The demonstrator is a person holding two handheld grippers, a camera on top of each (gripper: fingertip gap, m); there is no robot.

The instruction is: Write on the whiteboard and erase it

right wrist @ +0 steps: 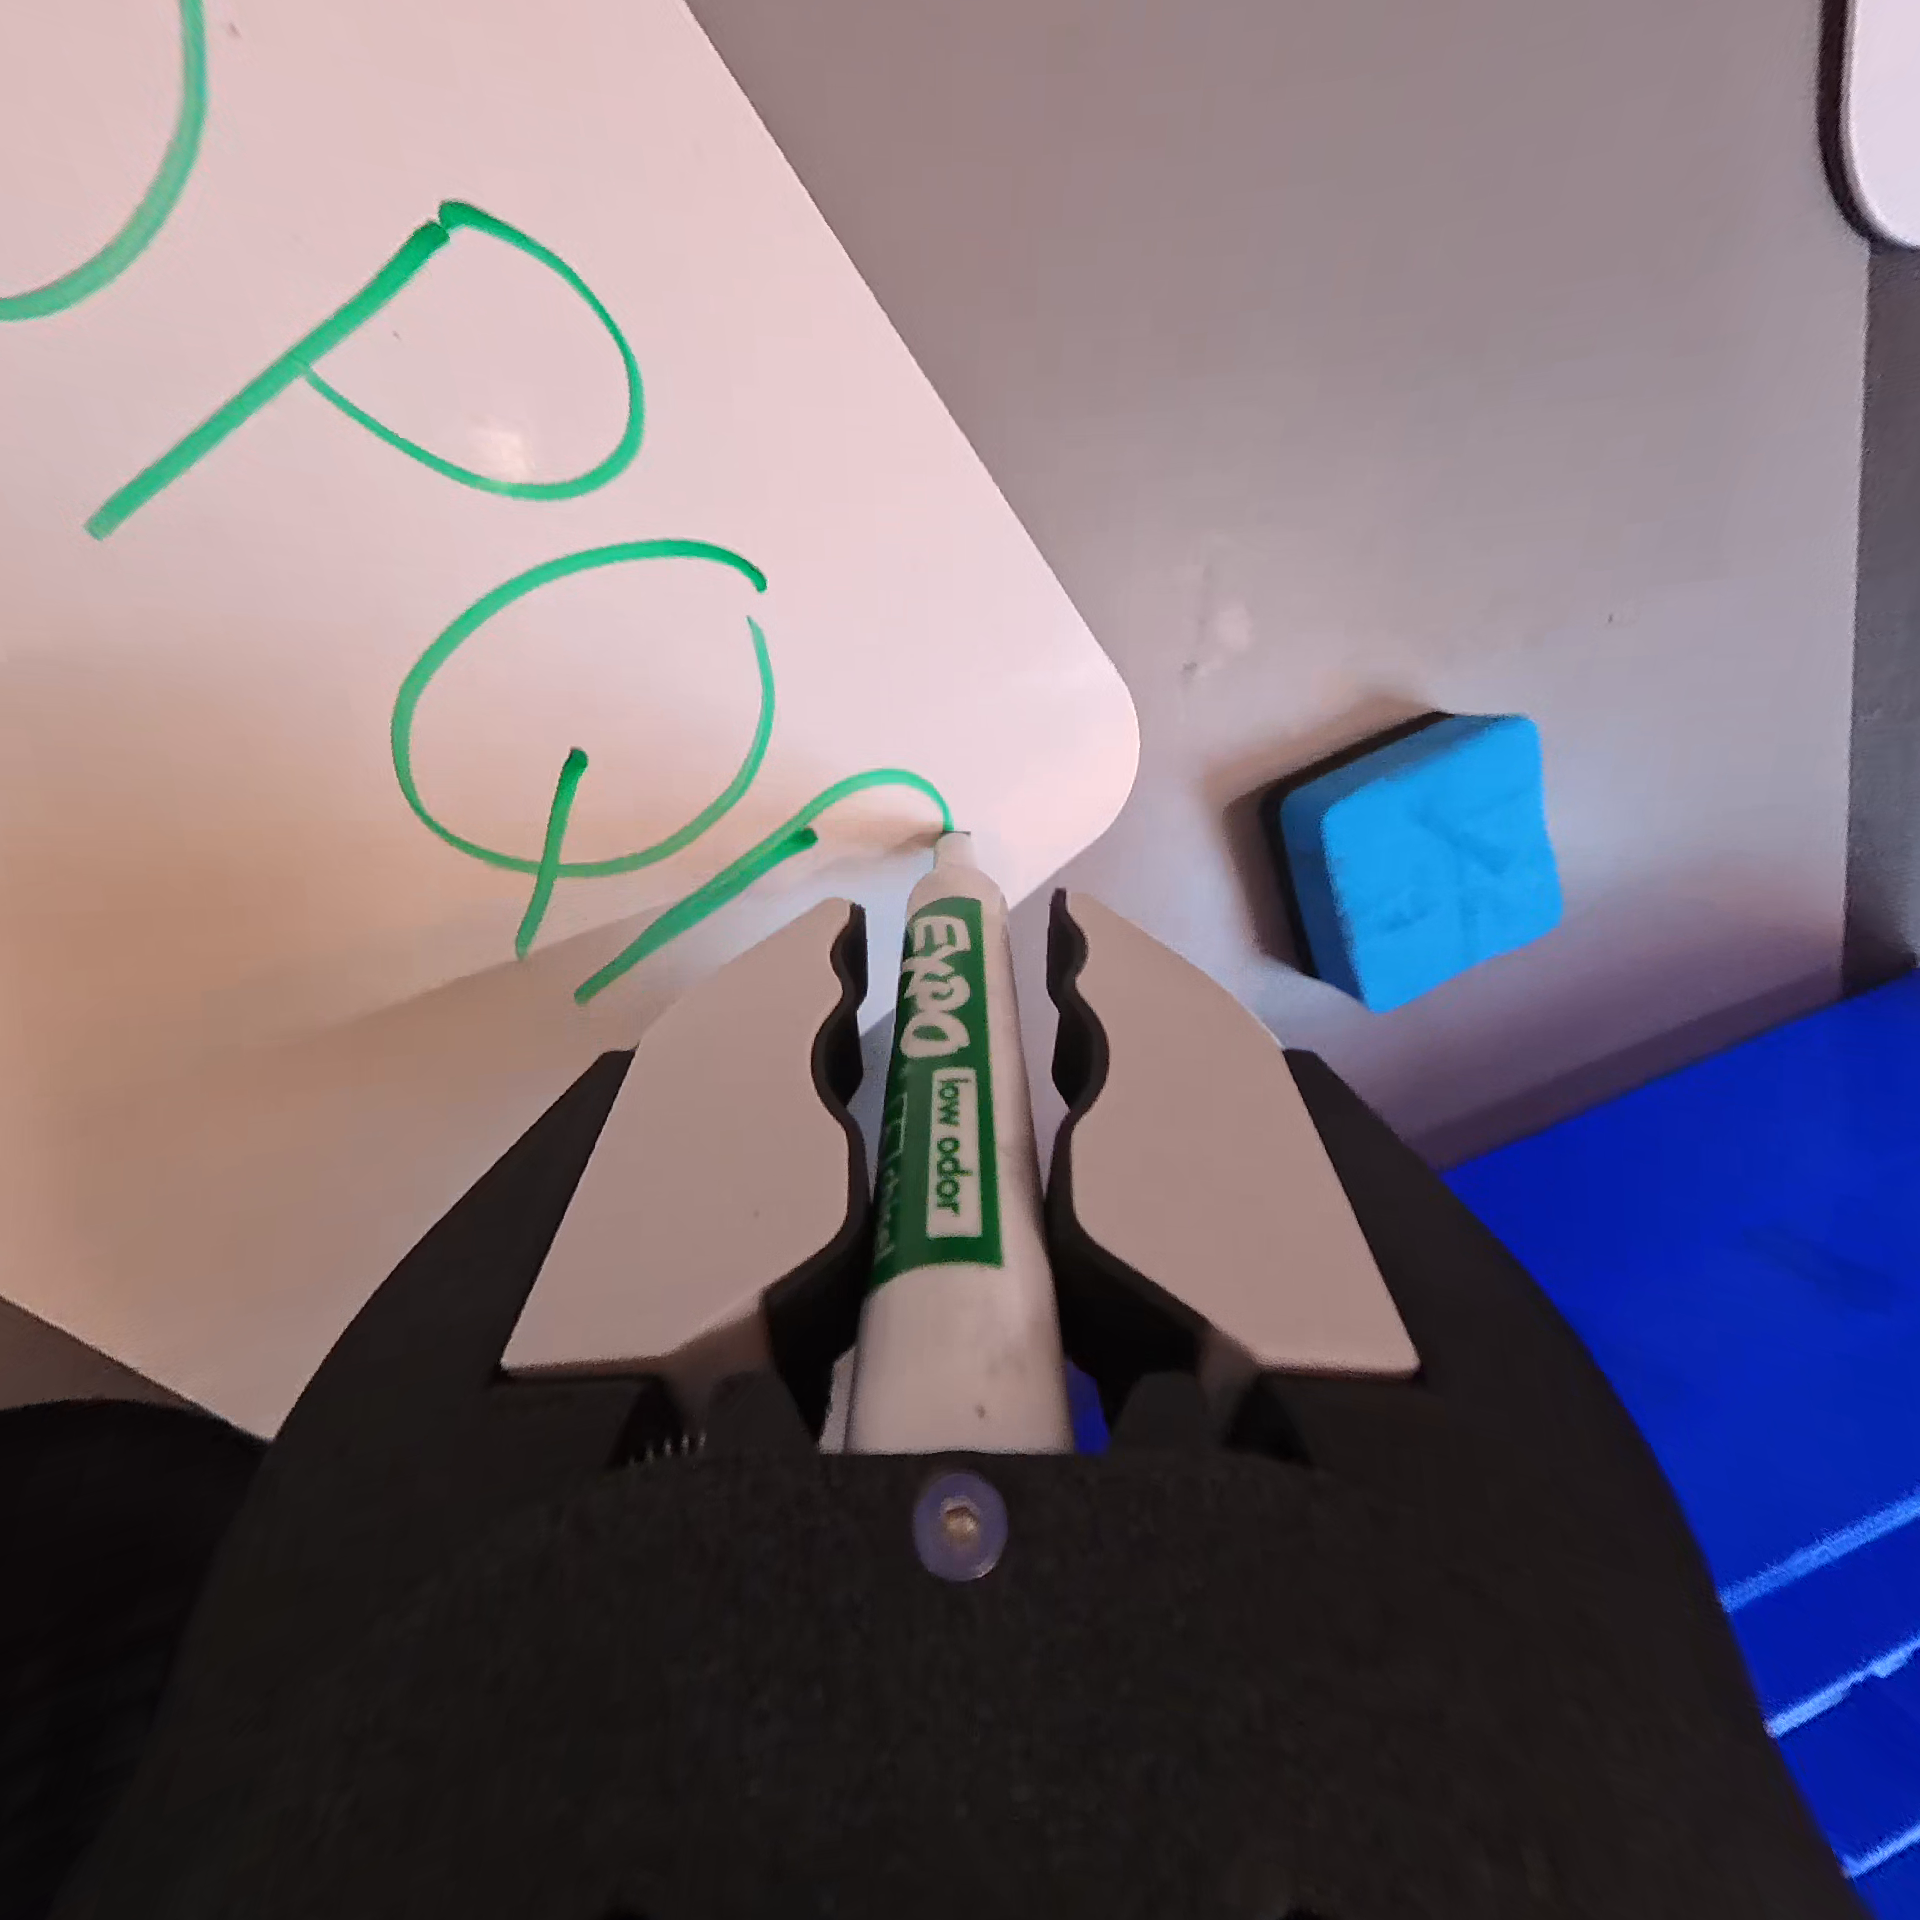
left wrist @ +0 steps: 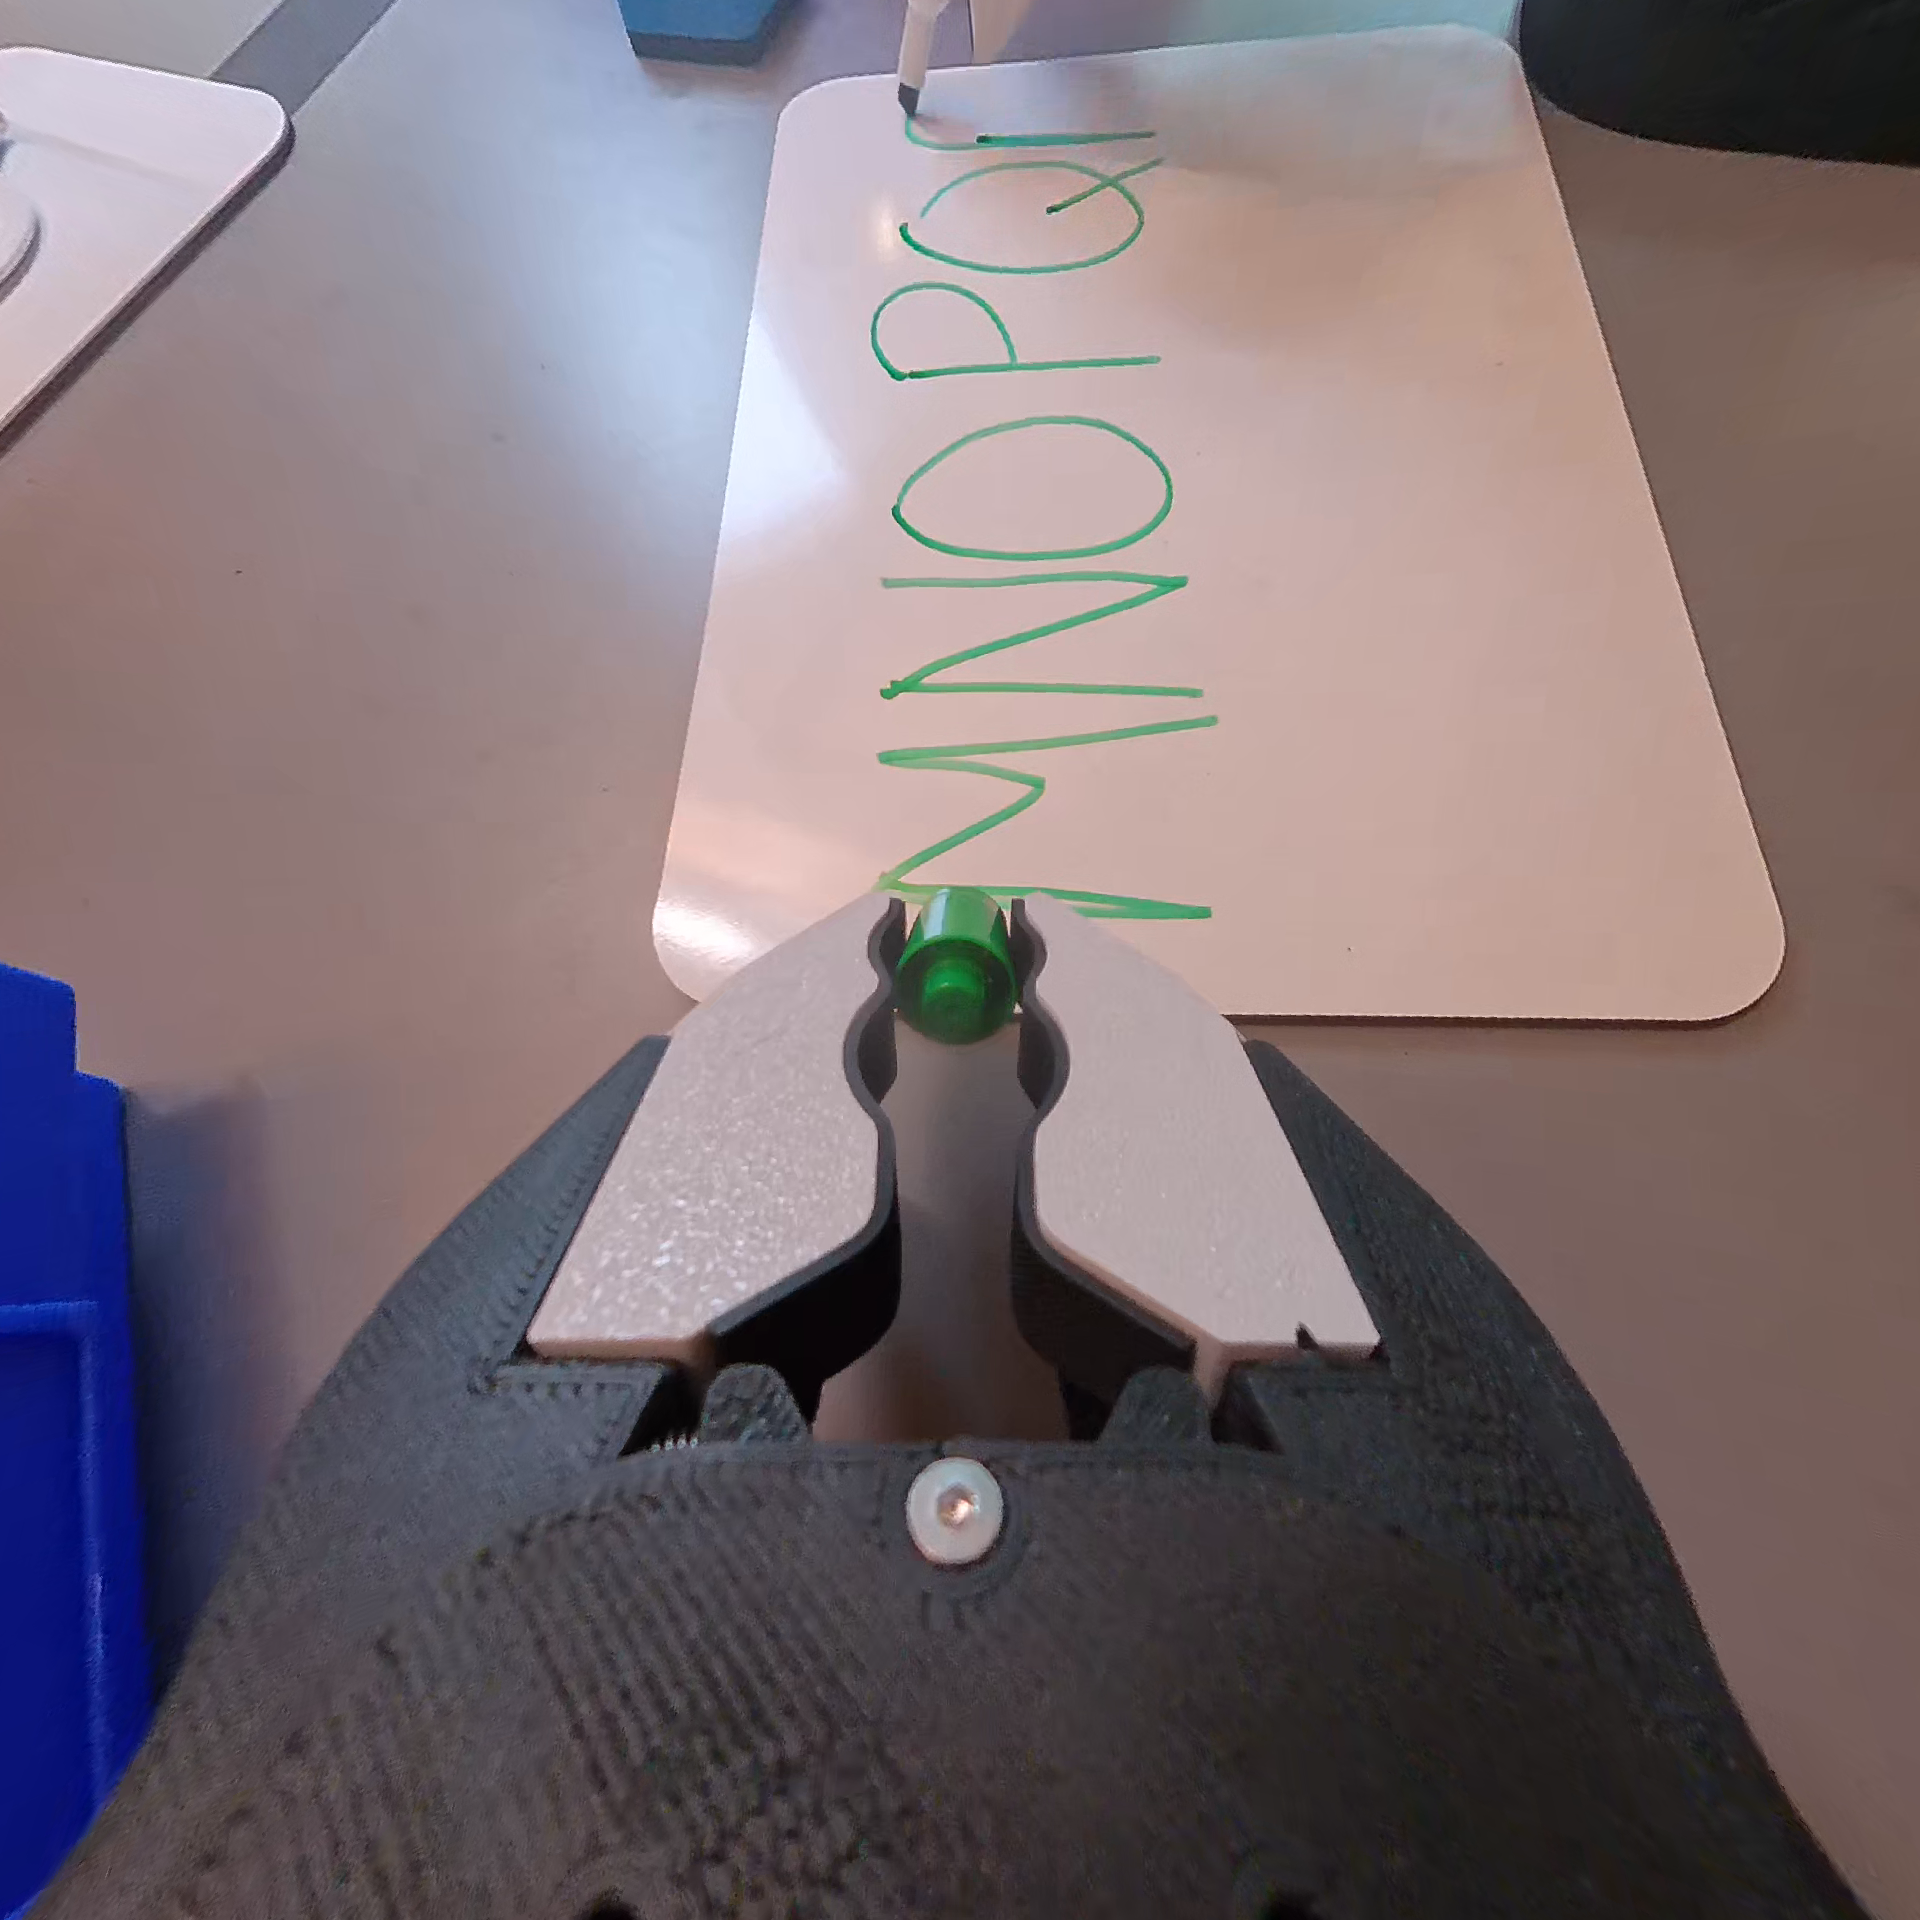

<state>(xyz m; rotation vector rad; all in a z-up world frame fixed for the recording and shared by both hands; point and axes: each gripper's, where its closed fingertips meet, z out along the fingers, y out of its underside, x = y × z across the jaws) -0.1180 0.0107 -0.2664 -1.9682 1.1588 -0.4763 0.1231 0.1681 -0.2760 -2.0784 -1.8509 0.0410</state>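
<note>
A white whiteboard (left wrist: 1403, 623) lies flat on the grey table and bears a row of green letters (left wrist: 1039, 499). My left gripper (left wrist: 951, 914) is shut on the green marker cap (left wrist: 951, 977) at the board's near edge. My right gripper (right wrist: 951, 914) is shut on the white and green marker (right wrist: 951, 1143). The marker tip (right wrist: 951, 842) touches the whiteboard (right wrist: 312, 644) near its corner, at the end of a fresh green stroke. The marker tip also shows far off in the left wrist view (left wrist: 914, 88).
A light blue eraser block (right wrist: 1418, 857) lies on the table just off the board's corner; it also shows in the left wrist view (left wrist: 707, 31). A dark blue bin (right wrist: 1714, 1351) stands close at the right. Another white board (left wrist: 114, 208) lies at the far left.
</note>
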